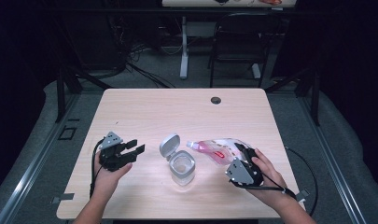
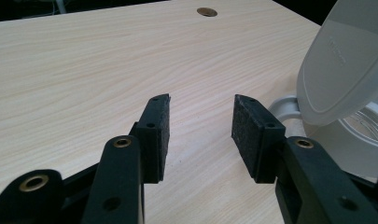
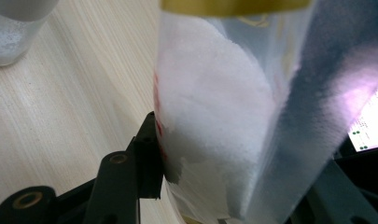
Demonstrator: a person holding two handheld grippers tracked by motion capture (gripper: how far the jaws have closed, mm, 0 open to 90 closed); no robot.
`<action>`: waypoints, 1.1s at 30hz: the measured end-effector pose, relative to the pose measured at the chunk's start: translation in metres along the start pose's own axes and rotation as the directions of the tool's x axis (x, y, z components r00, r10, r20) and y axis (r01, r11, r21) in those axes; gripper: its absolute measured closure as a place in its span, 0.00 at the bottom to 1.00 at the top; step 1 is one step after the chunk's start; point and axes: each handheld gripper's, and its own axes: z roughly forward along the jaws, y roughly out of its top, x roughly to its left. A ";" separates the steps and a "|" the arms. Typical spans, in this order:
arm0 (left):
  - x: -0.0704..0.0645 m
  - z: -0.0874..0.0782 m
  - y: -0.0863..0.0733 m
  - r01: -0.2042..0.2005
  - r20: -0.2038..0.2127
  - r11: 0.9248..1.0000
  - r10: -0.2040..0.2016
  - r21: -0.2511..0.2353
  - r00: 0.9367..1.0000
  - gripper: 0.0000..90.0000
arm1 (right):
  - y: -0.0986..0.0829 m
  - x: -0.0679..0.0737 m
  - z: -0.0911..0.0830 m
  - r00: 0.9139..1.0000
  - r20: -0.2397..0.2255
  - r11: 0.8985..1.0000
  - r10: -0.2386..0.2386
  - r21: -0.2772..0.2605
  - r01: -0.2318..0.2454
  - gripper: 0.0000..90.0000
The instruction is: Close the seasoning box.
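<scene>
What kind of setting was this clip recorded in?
Probably a lab or recording studio, not a home: a bare wooden table with a cable hole stands in a dark-curtained area, cables trail over the grey floor behind it, and a black chair waits by another desk.

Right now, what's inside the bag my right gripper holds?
The clear bag holds white powder or grains, seen through its wall. The right gripper covers its far end.

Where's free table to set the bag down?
Free: the far half of the table, between the container and the grommet hole; also the near edge between the forearms. Crowded: the middle strip, left gripper, container, bag in the right gripper.
</scene>
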 end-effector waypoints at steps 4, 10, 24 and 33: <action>0.000 0.000 0.000 0.002 -0.001 1.000 -0.002 -0.001 1.000 0.64 | 0.000 0.002 0.001 1.000 0.008 1.000 -0.017 -0.008 0.017 0.57; 0.000 0.000 0.000 0.001 0.000 1.000 -0.001 -0.003 1.000 0.64 | 0.001 0.001 0.001 0.999 0.023 0.999 -0.045 0.002 0.045 0.58; 0.000 -0.001 0.000 0.002 -0.002 1.000 -0.002 -0.004 1.000 0.64 | 0.004 0.000 0.000 0.991 0.048 0.992 -0.126 0.001 0.126 0.58; 0.000 -0.001 0.000 0.003 -0.001 1.000 -0.003 -0.006 1.000 0.64 | 0.007 -0.002 -0.002 0.980 0.070 0.983 -0.184 0.014 0.183 0.58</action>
